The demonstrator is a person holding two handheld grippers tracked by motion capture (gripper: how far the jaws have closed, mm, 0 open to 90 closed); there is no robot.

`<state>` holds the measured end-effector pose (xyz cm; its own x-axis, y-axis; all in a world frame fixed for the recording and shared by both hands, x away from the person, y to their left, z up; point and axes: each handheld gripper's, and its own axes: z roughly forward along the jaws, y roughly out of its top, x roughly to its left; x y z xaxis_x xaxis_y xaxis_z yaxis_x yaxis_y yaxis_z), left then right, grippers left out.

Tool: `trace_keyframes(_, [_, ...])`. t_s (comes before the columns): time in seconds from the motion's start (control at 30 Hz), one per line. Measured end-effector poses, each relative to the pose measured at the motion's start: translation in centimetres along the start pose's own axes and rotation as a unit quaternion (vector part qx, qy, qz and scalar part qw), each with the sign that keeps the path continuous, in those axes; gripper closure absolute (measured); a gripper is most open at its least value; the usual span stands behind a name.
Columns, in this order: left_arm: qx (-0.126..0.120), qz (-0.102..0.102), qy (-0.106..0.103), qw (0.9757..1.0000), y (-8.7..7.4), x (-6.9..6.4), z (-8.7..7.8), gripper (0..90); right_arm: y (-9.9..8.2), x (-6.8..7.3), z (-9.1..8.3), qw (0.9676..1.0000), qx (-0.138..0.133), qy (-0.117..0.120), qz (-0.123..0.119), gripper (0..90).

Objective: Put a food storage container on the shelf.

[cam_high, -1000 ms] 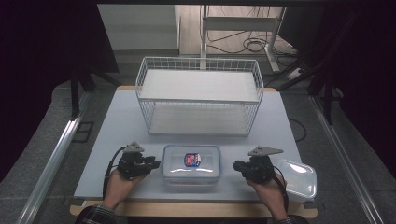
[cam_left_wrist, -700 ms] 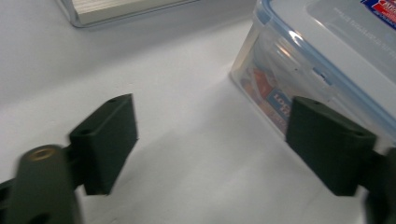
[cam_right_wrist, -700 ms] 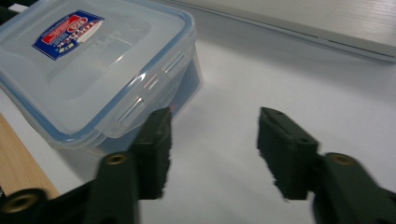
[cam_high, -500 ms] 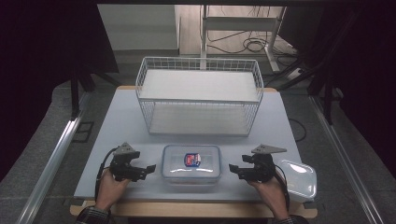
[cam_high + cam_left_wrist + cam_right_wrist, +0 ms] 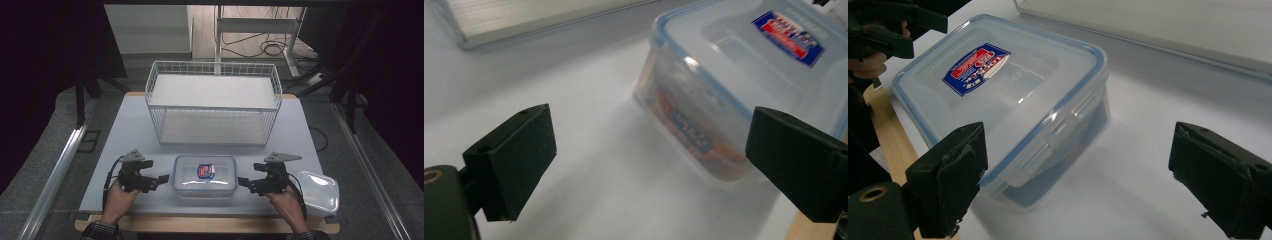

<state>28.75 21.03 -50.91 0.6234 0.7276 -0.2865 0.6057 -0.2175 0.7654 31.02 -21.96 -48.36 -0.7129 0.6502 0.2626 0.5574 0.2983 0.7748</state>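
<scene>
A clear plastic box [image 5: 205, 173] with a blue-rimmed snap-on lid and a red and blue label sits near the table's front edge. My left gripper [image 5: 161, 181] lies just left of it and points at its left end. My right gripper [image 5: 245, 182] is just right of it and points at its right end. Both grippers' jaws have just been opening and now stand wide, touching nothing. In the left gripper view the box [image 5: 744, 65] lies ahead and to the right of the gripper [image 5: 651, 140]. In the right gripper view the box [image 5: 998, 85] lies ahead left of the gripper [image 5: 1088, 165].
A white wire basket [image 5: 212, 102] with an upper shelf stands at the back middle of the white table [image 5: 125, 135]. A second clear plastic box [image 5: 318, 192] sits at the front right corner, close to my right hand. The table's wooden front edge [image 5: 200, 223] runs just below both hands.
Both grippers' jaws have spread apart. The left gripper has drawn a little to the left, away from the box. The box has stayed in place.
</scene>
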Motion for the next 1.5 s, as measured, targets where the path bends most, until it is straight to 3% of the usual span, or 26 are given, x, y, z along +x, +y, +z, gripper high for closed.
trace_keyframes(0.13, [0.003, 0.010, -0.013, 0.9999, 0.9, -0.7, 0.4, 5.5, 0.5, 0.2, 0.6, 0.9997, 0.010, 0.018, 0.017, 4.9])
trace_keyframes(0.3, [0.007, 0.009, -0.041, 0.9991, 2.0, -1.1, 1.0, 5.7, 1.4, 0.3, 1.8, 0.9982, 0.038, 0.042, 0.020, 3.2])
trace_keyframes(0.53, [0.040, 0.003, -0.069, 0.9968, 2.4, -1.4, 3.5, 6.4, 2.0, 0.1, 4.0, 0.9949, 0.078, 0.056, 0.032, 6.5])
trace_keyframes(0.63, [0.051, -0.017, -0.104, 0.9931, 2.0, -1.2, 4.4, 4.8, 1.6, -0.2, 4.6, 0.9922, 0.086, 0.073, 0.053, 7.1])
trace_keyframes(0.7, [0.063, -0.027, -0.130, 0.9892, 1.9, -1.2, 4.9, 3.2, 1.5, -0.3, 4.8, 0.9898, 0.089, 0.088, 0.067, 7.9])
trace_keyframes(0.83, [0.076, -0.037, -0.144, 0.9859, 1.5, -1.2, 5.1, 0.0, 1.2, -0.3, 5.3, 0.9845, 0.097, 0.110, 0.097, 10.6])
trace_keyframes(0.93, [0.084, -0.049, -0.149, 0.9840, 1.4, -1.2, 4.6, 5.0, 1.3, -0.2, 4.8, 0.9836, 0.104, 0.108, 0.101, 16.7])
trace_keyframes(1.03, [0.086, -0.071, -0.167, 0.9796, 0.9, -1.0, 4.1, 12.2, 1.2, -0.1, 4.3, 0.9819, 0.110, 0.106, 0.111, 21.1])
trace_keyframes(1.17, [0.065, -0.068, -0.157, 0.9832, 0.5, -1.4, 2.6, 27.4, 1.2, -0.2, 3.2, 0.9815, 0.097, 0.108, 0.124, 34.7])
trace_keyframes(1.27, [0.038, -0.091, -0.159, 0.9823, 0.1, -1.3, 1.8, 39.2, 1.0, 0.4, 2.2, 0.9837, 0.084, 0.100, 0.123, 43.0])
trace_keyframes(1.33, [0.019, -0.096, -0.158, 0.9826, 0.0, -1.3, 1.4, 46.9, 0.7, 0.5, 1.5, 0.9850, 0.066, 0.104, 0.121, 49.6])
trace_keyframes(1.4, [0.010, -0.093, -0.153, 0.9838, 0.2, -1.3, 1.3, 50.3, 0.5, 0.5, 1.1, 0.9847, 0.050, 0.110, 0.125, 52.9])
trace_keyframes(1.5, [0.000, -0.100, -0.149, 0.9838, 0.1, -1.4, 1.3, 50.6, 0.6, 0.9, 1.0, 0.9874, 0.044, 0.096, 0.118, 52.5])
